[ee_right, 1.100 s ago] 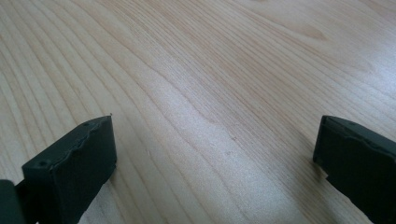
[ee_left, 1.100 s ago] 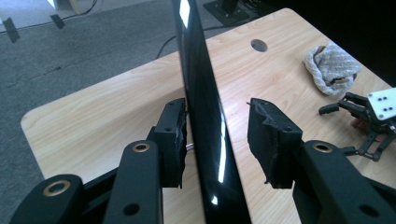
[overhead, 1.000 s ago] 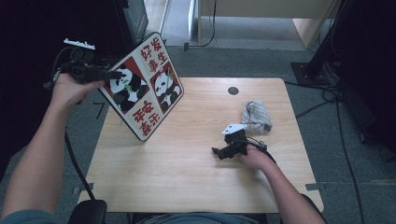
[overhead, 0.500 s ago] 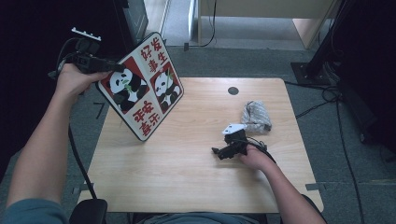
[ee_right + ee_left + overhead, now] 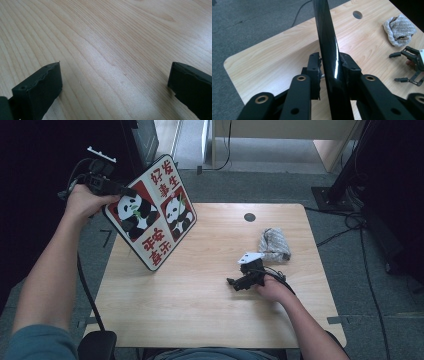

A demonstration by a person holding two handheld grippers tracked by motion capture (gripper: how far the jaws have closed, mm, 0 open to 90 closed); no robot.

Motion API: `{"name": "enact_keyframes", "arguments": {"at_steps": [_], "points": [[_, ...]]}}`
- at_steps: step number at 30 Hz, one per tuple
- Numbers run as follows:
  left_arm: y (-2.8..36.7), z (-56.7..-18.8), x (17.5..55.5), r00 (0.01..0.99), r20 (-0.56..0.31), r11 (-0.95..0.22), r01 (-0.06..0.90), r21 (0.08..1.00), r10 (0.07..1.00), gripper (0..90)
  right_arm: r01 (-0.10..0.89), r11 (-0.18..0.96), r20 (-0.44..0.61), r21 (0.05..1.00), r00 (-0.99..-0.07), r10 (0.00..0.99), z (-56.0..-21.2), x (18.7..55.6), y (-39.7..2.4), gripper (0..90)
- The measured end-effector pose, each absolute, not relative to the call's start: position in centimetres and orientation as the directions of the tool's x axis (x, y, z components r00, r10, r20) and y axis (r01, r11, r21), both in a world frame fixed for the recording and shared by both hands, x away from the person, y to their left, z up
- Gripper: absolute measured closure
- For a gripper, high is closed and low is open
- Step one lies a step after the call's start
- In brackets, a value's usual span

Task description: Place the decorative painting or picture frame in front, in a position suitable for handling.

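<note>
Panda board (image 5: 152, 215): a flat square panel with two panda pictures and red characters, standing tilted at the table's far-left corner; its lower corner appears to rest on the wood near the left edge, while its upper part leans out beyond that edge.

Left gripper (image 5: 122, 191): held up at the board's upper-left edge. In the left gripper view the board's glossy black edge (image 5: 329, 55) runs between the jaws, which have just been closing and now press on it from both sides.

Right gripper (image 5: 236, 283): lying on the table (image 5: 200, 320) right of centre, jaws spread wide with bare wood between them, holding nothing.

Cloth (image 5: 273, 244): a crumpled grey-white rag near the table's right edge, just beyond the right gripper and well apart from the board.

Table hole (image 5: 249, 217): a round cable opening near the far edge.

Risk, slipping: the grip is on a thin, shiny rim close to one corner; in my judgement the board could pivot in the pads or slide out if lifted quickly.

Risk, skidding: the lower corner may scrape or kick sideways across the wood, dropping the board flat or off the left edge.

Risk, lack of support: the right gripper is far from the board, so nothing would catch a swing.
</note>
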State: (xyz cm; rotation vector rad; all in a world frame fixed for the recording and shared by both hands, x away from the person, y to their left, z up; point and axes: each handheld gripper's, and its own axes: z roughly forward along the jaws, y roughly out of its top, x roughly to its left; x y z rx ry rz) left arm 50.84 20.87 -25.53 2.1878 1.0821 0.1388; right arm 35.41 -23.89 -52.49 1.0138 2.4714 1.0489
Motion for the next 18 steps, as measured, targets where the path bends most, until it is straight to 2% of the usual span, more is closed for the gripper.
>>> {"name": "enact_keyframes", "arguments": {"at_steps": [1,6,18], "points": [[20.88,-25.55,50.95,0.648,-0.209,-0.419,0.671,0.612,0.733,76.8,0.498,0.494,0.022,0.713,-0.719,0.694,-52.49,35.42,-23.89,0.0],[21.04,-25.53,51.18,0.62,-0.256,-0.393,0.711,0.583,0.741,79.0,0.498,0.494,0.022,0.713,-0.719,0.694,-52.49,35.42,-23.89,0.0],[20.56,-24.91,50.28,0.603,-0.269,-0.377,0.726,0.576,0.751,80.6,0.499,0.494,0.022,0.712,-0.719,0.694,-52.49,35.42,-23.9,0.0]]}}
